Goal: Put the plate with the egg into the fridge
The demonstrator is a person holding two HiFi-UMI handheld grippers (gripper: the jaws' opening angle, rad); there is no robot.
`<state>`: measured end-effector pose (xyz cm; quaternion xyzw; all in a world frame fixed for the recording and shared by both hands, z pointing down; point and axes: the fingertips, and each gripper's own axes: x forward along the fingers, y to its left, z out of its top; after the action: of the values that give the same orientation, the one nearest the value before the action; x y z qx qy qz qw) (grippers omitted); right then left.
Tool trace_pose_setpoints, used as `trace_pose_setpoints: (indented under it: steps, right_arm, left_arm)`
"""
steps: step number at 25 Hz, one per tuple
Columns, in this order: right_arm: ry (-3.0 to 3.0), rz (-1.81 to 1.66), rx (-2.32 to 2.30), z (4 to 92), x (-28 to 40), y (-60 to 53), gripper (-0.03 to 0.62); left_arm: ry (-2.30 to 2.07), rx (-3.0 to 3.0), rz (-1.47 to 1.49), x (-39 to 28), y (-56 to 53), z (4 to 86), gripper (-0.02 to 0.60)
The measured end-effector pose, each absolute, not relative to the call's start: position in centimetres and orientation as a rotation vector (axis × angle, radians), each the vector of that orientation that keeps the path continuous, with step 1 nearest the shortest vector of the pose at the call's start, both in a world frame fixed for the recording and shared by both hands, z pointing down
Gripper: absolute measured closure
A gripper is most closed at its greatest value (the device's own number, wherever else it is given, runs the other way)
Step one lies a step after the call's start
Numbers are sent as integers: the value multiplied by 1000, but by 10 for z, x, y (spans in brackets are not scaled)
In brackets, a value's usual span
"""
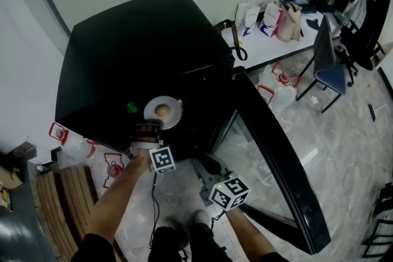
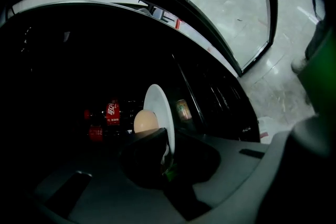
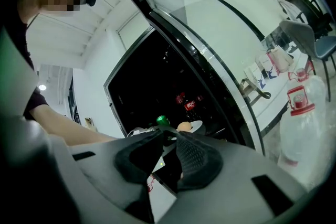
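Plates: one white plate (image 1: 174,107), lying flat at the centre of the head view, at the open front of the fridge (image 1: 135,46); whether it is already inside cannot be told.
Eggs: one egg (image 1: 163,110), brown, sitting on the plate and near its middle.
Left tool: the left tool (image 1: 149,127) has its jaws nearly together and clamped on the plate's near rim; in the left gripper view the rim runs between the two dark pads and the egg shows just above them.
Right tool: the right tool (image 3: 169,136) has its pad tips together with nothing gripped, and sits at the lower centre of the head view, apart from the plate.
Marker cubes: two, one on each tool (image 1: 162,159) (image 1: 229,191).
Fridge: one, black, with its glass door (image 1: 276,156) swung open toward the lower right.
Fridge contents: two red-labelled cola bottles (image 2: 112,112) (image 2: 94,132) in the dark interior left of the plate, and one can (image 2: 183,109) right of it.
Green object: one (image 1: 131,107), small, just left of the plate; what it is cannot be told.
Counter: one white counter (image 1: 270,49) at the upper right, carrying at least three small bags (image 1: 270,14).
Chairs: one blue chair (image 1: 331,67) beside the counter.
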<state>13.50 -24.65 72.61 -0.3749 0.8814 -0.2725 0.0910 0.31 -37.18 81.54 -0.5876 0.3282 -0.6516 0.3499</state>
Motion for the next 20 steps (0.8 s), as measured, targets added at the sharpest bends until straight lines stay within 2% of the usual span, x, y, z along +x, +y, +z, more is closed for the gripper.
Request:
trace_pose_setpoints:
  steps: [6, 12, 20]
  right_arm:
    - [2648, -847, -1085, 719, 134, -251, 514]
    - [2638, -892, -1075, 713, 134, -256, 514]
    - [2647, -900, -1079, 713, 138, -259, 514]
  left_arm:
    - [728, -1783, -1901, 2, -366, 820, 551]
    - [468, -1938, -2082, -2, -350, 822, 508]
    - [407, -2001, -2112, 0, -343, 820, 465]
